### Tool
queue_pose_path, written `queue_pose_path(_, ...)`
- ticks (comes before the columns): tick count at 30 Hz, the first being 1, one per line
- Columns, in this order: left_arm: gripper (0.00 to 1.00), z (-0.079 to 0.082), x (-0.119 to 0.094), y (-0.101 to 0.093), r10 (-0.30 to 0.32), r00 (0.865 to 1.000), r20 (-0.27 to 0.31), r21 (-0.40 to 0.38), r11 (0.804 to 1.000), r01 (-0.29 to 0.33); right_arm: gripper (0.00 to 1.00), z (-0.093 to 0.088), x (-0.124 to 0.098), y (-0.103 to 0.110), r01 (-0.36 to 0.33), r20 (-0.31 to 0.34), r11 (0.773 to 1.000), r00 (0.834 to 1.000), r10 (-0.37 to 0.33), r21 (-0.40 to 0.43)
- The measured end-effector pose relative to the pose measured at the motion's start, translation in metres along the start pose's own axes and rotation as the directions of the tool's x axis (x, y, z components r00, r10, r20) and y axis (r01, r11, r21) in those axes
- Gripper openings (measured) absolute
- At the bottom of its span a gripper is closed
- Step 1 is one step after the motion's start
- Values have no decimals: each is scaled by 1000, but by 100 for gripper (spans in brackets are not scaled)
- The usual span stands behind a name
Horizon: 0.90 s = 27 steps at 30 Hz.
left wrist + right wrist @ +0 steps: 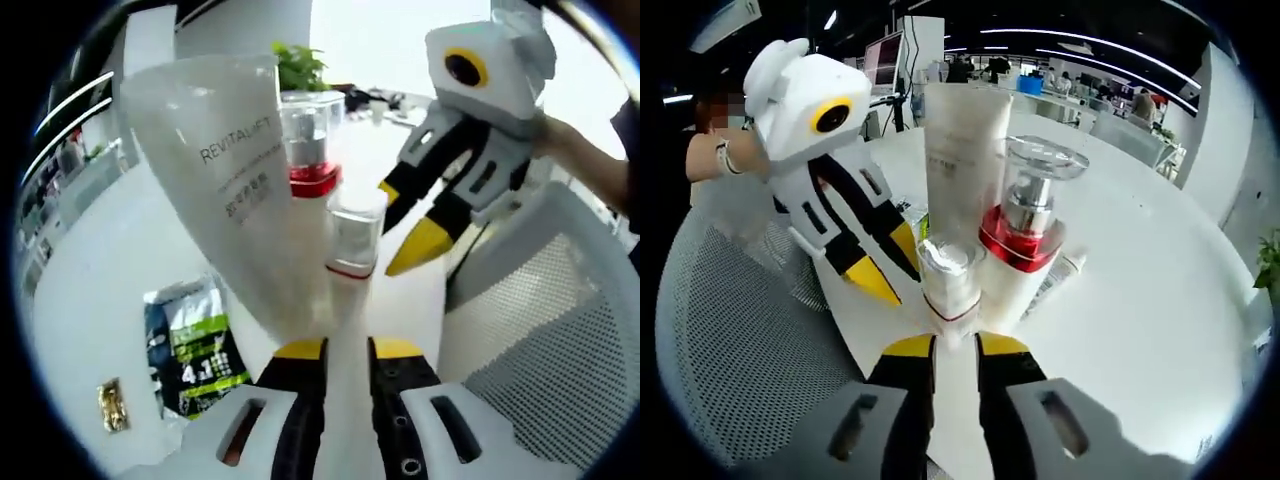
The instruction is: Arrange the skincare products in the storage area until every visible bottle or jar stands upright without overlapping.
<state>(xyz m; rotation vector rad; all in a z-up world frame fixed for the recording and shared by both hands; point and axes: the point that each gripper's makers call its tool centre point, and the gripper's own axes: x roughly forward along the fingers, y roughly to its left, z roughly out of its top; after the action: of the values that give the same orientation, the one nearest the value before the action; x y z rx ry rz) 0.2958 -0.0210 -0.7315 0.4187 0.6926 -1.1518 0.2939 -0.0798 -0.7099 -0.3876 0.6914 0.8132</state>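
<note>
A white REVITALIFT tube (235, 180) (965, 150) stands upright on the white table (1140, 330). Beside it stand a pump bottle with a red collar and clear cap (312, 150) (1025, 225) and a small clear-capped bottle with a red band (355, 235) (948, 285). My left gripper (347, 350) (890, 265) has its jaws nearly together just before the tube's foot, nothing showing between them. My right gripper (955, 345) (405, 220) is also shut, its tips right beside the small bottle.
A dark sachet marked 4.1 (195, 345) and a small gold item (112, 405) lie on the table. Behind the pump bottle lies a flat white tube (1060, 272). A white mesh chair back (540, 320) (740, 350) stands close by. A person's hand (590, 150) holds the right gripper.
</note>
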Motion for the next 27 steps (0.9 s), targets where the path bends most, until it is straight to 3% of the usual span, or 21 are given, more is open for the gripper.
queue_pose_path(2, 13, -4, -3, 3, 14, 1000, -14, -12, 1000, -14, 17, 1, -3, 0, 5, 4, 1000, 1000, -5, 0)
queue_pose_path(5, 17, -4, -16, 10, 51, 998, 22, -81, 995, -49, 20, 6, -12, -4, 43, 18, 999, 999, -43, 5)
queue_pose_path(9, 19, -7, -33, 16, 90, 995, 31, -81, 993, -88, 27, 12, -20, -5, 64, 34, 998, 997, -65, 19)
queue_pose_path(17, 38, -8, -64, 27, 164, 982, 90, -186, 972, -145, 40, 26, -32, -4, 101, 69, 995, 992, -103, 23)
queue_pose_path(24, 55, -9, -92, 31, 235, 964, 125, -216, 955, -204, 53, 39, -41, -1, 106, 93, 994, 990, -108, 25)
queue_pose_path(27, 58, -11, -101, 31, 253, 959, 132, -226, 949, -219, 59, 45, -43, 0, 108, 101, 994, 989, -110, 19)
